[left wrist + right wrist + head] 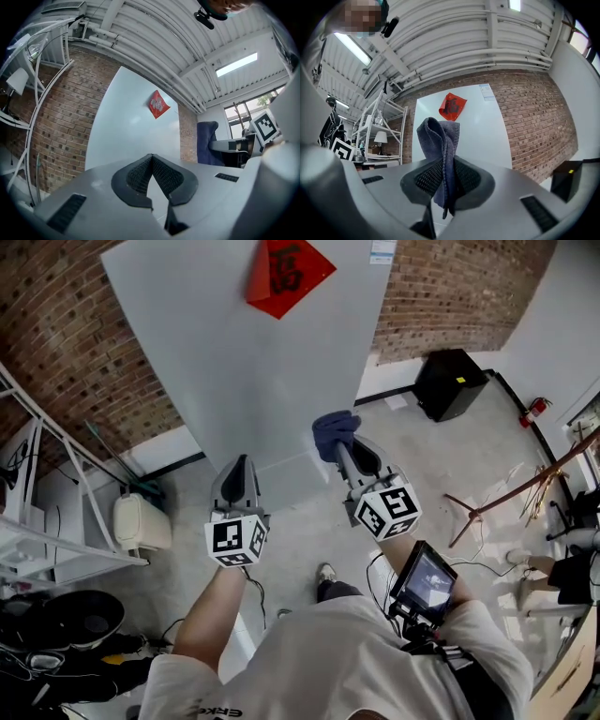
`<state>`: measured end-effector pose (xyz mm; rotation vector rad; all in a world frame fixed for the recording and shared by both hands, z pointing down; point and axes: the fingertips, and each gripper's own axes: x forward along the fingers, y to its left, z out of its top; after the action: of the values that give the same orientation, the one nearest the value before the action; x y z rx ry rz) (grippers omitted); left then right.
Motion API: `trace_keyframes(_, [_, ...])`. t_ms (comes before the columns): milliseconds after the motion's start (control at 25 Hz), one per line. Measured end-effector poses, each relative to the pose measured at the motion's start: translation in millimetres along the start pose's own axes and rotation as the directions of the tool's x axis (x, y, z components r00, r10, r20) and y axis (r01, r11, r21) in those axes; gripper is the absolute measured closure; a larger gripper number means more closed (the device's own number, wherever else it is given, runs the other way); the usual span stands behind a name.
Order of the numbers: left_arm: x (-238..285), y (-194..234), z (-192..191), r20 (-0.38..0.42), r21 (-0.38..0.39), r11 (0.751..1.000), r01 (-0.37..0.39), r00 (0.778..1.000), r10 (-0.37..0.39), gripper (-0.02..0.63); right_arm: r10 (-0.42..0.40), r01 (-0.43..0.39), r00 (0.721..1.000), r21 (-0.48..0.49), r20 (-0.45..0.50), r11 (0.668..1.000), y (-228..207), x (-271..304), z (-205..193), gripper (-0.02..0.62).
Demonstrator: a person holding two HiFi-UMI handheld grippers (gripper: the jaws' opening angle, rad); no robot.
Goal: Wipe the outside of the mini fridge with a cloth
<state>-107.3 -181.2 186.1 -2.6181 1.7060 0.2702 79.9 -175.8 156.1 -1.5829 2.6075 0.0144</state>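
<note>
**Cloth pinched in the right claw, fridge front just ahead**

The right claw [444,161] is clamped on a folded dark blue cloth [439,136], gripped low, so a soft loop stands up past the tips and a short tail hangs behind them. Beside it, the left claw [152,159] has its tips pressed together with nothing between them. Just beyond both claws stands the pale, flat front of the fridge [234,352], with a red paper [286,268] high above the cloth. Whether the cloth touches the panel cannot be told. The cloth looks light, limp and sturdy, and it will likely crumple and drag on the smooth panel. A hold deep in the fold suits it, leaving the free loop to press flat.
</note>
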Motion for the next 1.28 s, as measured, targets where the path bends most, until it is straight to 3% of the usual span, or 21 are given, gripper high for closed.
trace_keyframes(240, [-48.8,-8.6,-6.5,-0.030,-0.025,0.999,0.022,0.999,-0.023,0.617,-0.049,0.051,0.998,0.057,-0.039,0.997,29.6,-48.2,-11.7,0.535])
trace_keyframes(480, [-77.5,-31.9,-13.9,-0.054,-0.034,0.999,0.032,0.998,-0.033,0.617,-0.047,0.053,0.997,0.117,-0.057,0.992,40.9,-83.0,-18.5,0.538])
trace_keyframes(1280, [-65.9,-83.2,-3.1,-0.028,-0.025,0.995,0.093,0.995,-0.093,0.615,-0.069,0.075,0.994,0.068,-0.079,0.995,18.0,-122.5,-3.2,0.543])
